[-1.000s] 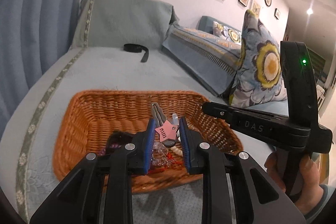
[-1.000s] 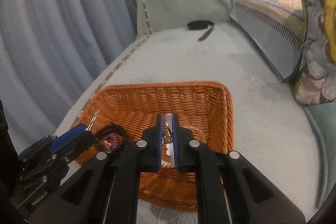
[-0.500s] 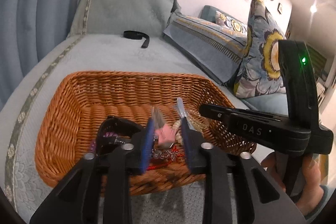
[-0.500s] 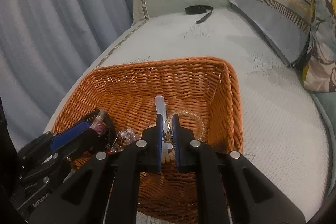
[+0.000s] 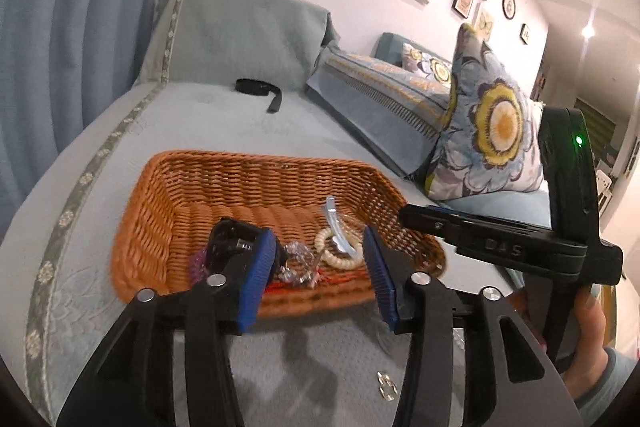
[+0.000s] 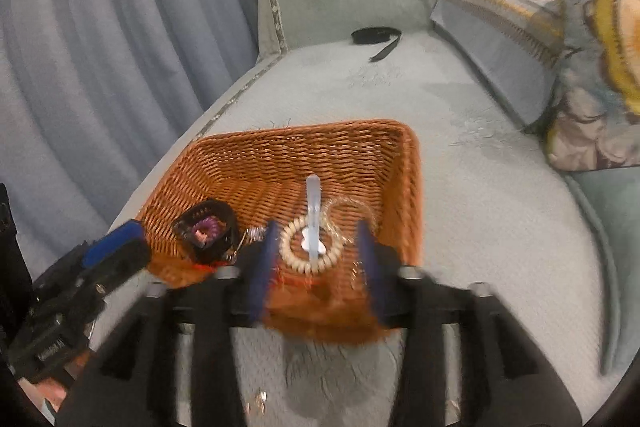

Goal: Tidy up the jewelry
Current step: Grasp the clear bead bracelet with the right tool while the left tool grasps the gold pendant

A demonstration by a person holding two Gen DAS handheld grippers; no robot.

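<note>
An orange wicker basket (image 5: pixel 248 179) (image 6: pixel 320 151) sits on the grey-green sofa seat. In it lie a cream bead bracelet (image 5: pixel 338 259) (image 6: pixel 294 261), a pale blue hair clip (image 5: pixel 334 217) (image 6: pixel 313 199), a black scrunchie with a purple coil (image 6: pixel 206 229) (image 5: pixel 228 239), and sparkly pieces with red thread (image 5: pixel 298 263). My left gripper (image 5: pixel 320 269) is open and empty over the basket's near rim. My right gripper (image 6: pixel 316 261) is open and empty over the bracelet and clip. A small gold earring (image 5: pixel 386 385) (image 6: pixel 260 397) lies on the seat in front of the basket.
A black strap (image 5: pixel 258 89) (image 6: pixel 378 39) lies at the far end of the seat. Floral cushions (image 5: pixel 488 131) (image 6: pixel 600 75) stand to the right. Blue curtains (image 5: pixel 60 27) (image 6: pixel 100 47) hang on the left. The right gripper's body (image 5: pixel 520 247) is to the right of the basket.
Both grippers have opened. The left one let go of the pink star clip, the right one released the pale blue clip into the basket. Both pulled back a little toward me.
</note>
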